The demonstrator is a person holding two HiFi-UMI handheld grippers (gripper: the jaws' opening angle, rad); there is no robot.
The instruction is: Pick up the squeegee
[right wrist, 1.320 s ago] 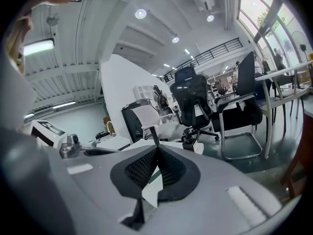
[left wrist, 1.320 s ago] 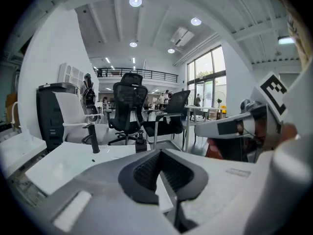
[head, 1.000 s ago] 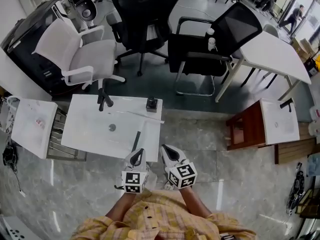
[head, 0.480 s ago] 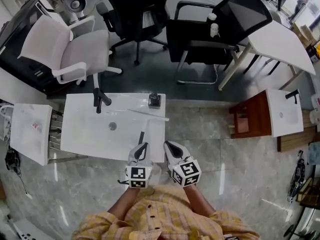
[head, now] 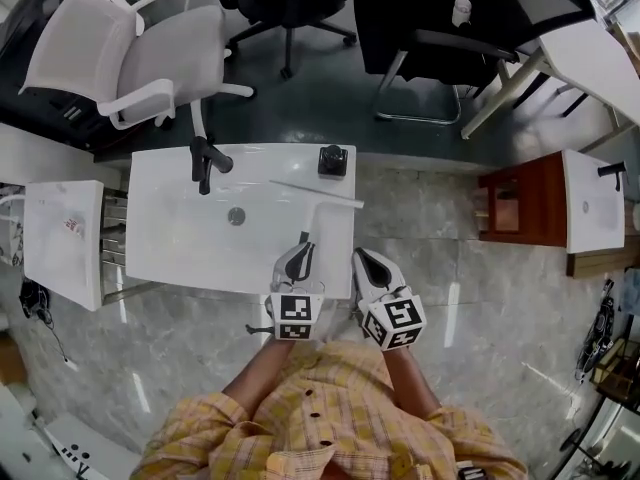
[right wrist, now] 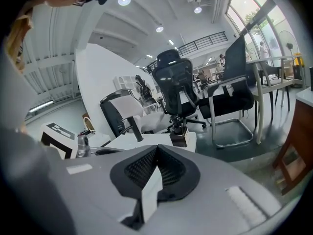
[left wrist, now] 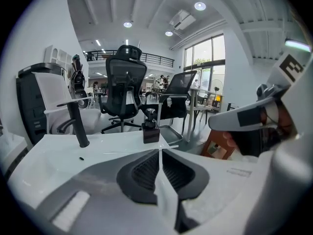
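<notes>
The squeegee (head: 318, 194) lies on the right part of the white basin top (head: 180, 248). Its thin blade runs across, and its handle's dark end (head: 303, 237) points toward me. My left gripper (head: 301, 252) hovers just at that near end. In the left gripper view its jaws (left wrist: 160, 153) are opening, with only a narrow slit showing and nothing between them. My right gripper (head: 364, 262) hangs beside it, past the basin's right edge. Its pads meet in the right gripper view (right wrist: 156, 148), shut on nothing.
A black faucet (head: 205, 158), a drain (head: 236, 215) and a dark soap dispenser (head: 332, 160) sit on the basin top. Another white basin (head: 62, 243) stands at the left. A white chair (head: 130, 48) is behind, and a reddish wooden stand (head: 515, 208) is to the right.
Both grippers have moved forward and down toward the basin's near right corner. The left one has reached the squeegee handle's near end.
</notes>
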